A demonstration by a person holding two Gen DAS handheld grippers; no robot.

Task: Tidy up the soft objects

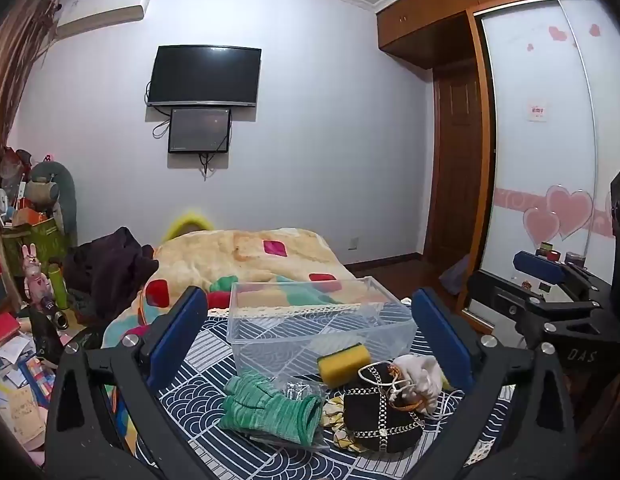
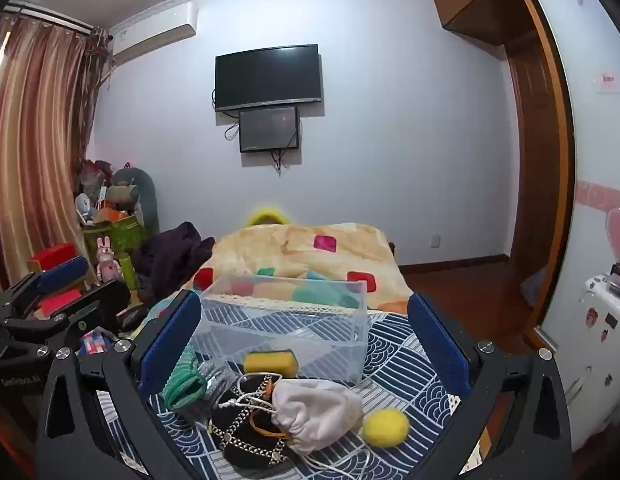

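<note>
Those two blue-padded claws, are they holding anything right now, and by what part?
Nothing is held. The left gripper and right gripper both stand wide open above the pile of soft things, touching none.

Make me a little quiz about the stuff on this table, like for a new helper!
1. True or false: the clear plastic bin already holds the yellow sponge.
2. What color is the knit glove?
3. Which lies right of the white drawstring pouch in the right wrist view: A) yellow ball B) black chain bag?

Key: 1 false, it sits outside, in front. 2 green. 3 A.
</note>
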